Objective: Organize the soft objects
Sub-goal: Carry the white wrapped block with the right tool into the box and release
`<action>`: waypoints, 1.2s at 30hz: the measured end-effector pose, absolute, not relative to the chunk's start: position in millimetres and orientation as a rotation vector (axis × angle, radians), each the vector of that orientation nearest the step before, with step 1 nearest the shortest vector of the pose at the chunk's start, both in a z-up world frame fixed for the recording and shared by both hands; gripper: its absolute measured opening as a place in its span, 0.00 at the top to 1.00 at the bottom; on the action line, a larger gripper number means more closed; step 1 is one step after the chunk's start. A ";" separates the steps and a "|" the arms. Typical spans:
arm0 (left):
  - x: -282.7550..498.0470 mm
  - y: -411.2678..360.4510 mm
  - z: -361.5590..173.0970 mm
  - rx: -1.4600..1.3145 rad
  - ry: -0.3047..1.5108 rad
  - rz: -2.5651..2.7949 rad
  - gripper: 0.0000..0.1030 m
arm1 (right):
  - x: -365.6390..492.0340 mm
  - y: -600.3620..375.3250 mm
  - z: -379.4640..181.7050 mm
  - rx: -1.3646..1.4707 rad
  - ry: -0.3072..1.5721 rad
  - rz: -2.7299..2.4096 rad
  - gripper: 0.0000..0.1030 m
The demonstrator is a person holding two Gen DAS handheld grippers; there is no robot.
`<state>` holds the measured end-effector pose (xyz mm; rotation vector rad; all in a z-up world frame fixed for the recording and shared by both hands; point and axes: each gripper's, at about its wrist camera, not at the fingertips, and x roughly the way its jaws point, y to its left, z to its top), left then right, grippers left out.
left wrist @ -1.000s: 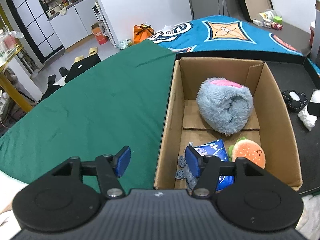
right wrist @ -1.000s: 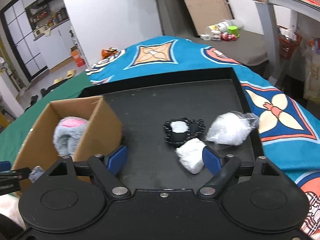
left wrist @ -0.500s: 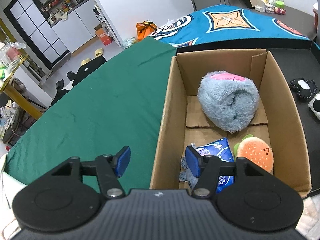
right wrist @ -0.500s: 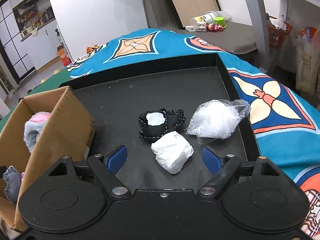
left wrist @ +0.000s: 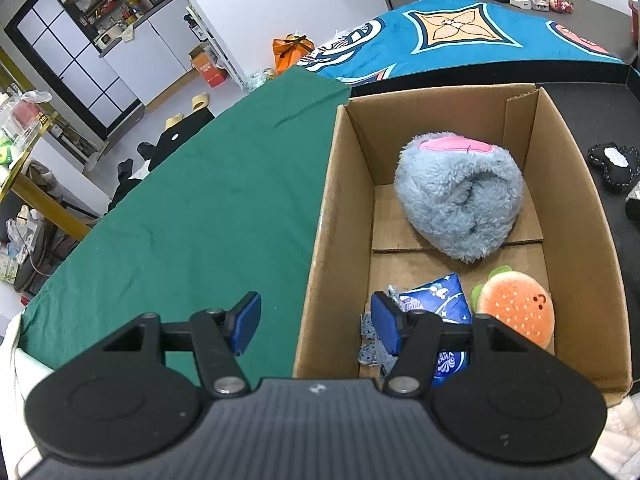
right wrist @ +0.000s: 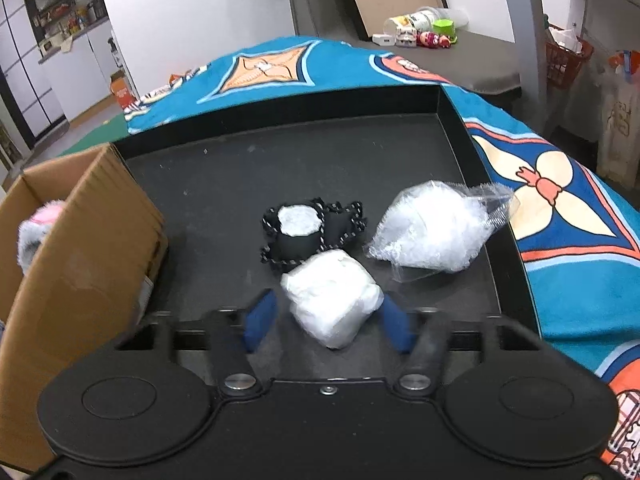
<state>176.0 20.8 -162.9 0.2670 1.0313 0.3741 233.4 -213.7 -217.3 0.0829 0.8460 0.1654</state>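
Note:
A cardboard box (left wrist: 576, 184) holds a grey-blue fluffy plush with a pink patch (left wrist: 460, 200), a burger plush (left wrist: 516, 312), a blue packet (left wrist: 436, 300) and a small denim piece (left wrist: 370, 344). My left gripper (left wrist: 316, 326) is open and empty, straddling the box's left wall. In the right wrist view a white wrapped bundle (right wrist: 332, 296) lies between the open fingers of my right gripper (right wrist: 328, 320). Behind it lie a black pouch with a white patch (right wrist: 308, 232) and a clear bag of white stuffing (right wrist: 432, 228).
The items sit in a black tray (right wrist: 452, 104) on a blue patterned cloth (right wrist: 568, 216). The box (right wrist: 80, 240) stands at the tray's left. A green cloth (left wrist: 192, 216) covers the surface left of the box. Small toys and jars (right wrist: 424, 32) sit on a far table.
My right gripper has moved forward and right, so the white bundle now lies between its fingers. My left gripper has drifted slightly back from the box.

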 end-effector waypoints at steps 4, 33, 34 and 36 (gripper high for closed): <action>174.6 20.7 -161.6 0.261 1.024 0.373 0.42 | 231.8 -214.1 -217.8 0.062 0.851 0.152 0.55; 148.9 44.8 -138.4 0.096 0.933 0.341 0.43 | 195.6 -205.8 -141.9 0.055 0.777 0.230 0.55; 148.4 45.5 -137.9 0.092 0.930 0.340 0.43 | 194.2 -204.4 -139.0 0.054 0.774 0.233 0.55; 147.4 46.6 -137.4 0.084 0.924 0.336 0.43 | 192.5 -201.1 -133.9 0.048 0.767 0.236 0.55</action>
